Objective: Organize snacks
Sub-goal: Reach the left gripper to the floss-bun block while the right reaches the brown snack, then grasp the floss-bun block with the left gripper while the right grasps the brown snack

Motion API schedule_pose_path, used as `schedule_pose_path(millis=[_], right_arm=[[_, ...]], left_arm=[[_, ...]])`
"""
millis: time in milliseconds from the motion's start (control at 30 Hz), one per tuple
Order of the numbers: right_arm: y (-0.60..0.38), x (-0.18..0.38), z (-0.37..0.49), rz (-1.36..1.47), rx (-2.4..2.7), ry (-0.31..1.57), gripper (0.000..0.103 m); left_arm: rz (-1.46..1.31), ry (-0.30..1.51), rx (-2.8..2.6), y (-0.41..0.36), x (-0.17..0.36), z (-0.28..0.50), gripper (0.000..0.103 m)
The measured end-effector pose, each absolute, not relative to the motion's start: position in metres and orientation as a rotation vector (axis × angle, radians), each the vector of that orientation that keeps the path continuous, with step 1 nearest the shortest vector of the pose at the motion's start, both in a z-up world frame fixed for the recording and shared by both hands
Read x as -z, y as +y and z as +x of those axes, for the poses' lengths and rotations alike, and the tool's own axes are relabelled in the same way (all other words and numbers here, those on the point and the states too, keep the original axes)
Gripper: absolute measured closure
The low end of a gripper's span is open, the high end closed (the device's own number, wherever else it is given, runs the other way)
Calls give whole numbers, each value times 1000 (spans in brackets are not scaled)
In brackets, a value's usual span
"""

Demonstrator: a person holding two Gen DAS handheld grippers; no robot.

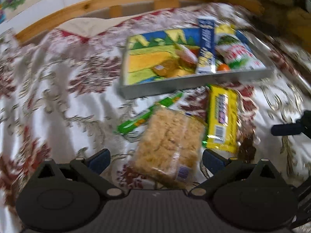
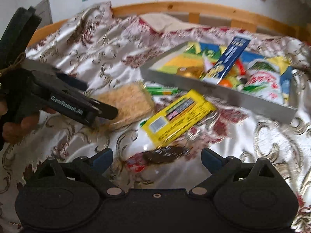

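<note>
A clear pack of beige puffed-rice cake (image 1: pixel 169 145) lies on the bedspread between the wide-open fingers of my left gripper (image 1: pixel 155 160); it also shows in the right wrist view (image 2: pixel 126 103). Beside it lie a yellow wrapped bar (image 1: pixel 222 120) (image 2: pixel 178 116) and a green stick pack (image 1: pixel 149 114) (image 2: pixel 163 91). A grey tray (image 1: pixel 194 85) (image 2: pixel 213 91) with a colourful bottom holds a blue packet (image 1: pixel 206 46) (image 2: pixel 227 62), a white-green-red bag (image 1: pixel 239 54) (image 2: pixel 266 85) and small sweets. My right gripper (image 2: pixel 157 160) is open over a dark red-ended snack (image 2: pixel 155 157).
A floral white and red bedspread (image 1: pixel 58 97) covers the bed. A wooden bed rail (image 1: pixel 116 2) and a wall with posters stand behind. My left gripper's body (image 2: pixel 58 97) shows at the left of the right wrist view. The views are blurred by motion.
</note>
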State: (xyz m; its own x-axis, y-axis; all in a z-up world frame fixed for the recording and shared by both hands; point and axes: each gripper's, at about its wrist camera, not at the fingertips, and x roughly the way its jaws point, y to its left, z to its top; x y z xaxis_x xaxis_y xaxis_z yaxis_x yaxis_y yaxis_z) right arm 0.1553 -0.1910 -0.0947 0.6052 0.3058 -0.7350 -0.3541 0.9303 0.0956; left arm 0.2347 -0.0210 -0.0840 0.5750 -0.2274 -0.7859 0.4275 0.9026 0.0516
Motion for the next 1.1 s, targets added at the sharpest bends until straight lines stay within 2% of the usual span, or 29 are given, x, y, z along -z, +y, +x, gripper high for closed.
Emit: schedule_pose_path(millis=[167, 367, 500, 700, 1100], right_arm=[[-187, 106, 158, 11, -411, 946, 12], [-192, 108, 162, 64, -389, 941, 15], [-191, 107, 164, 66, -363, 934, 18], [-188, 112, 168, 55, -360, 909, 14], [-179, 116, 169, 30, -352, 841, 8]], left_arm=[[235, 902, 467, -28, 94, 242, 1], [259, 926, 421, -34, 101, 251, 7], [248, 962, 372, -35, 105, 255, 7], [281, 933, 346, -39, 102, 250, 15], [129, 1040, 286, -22, 94, 241, 20]])
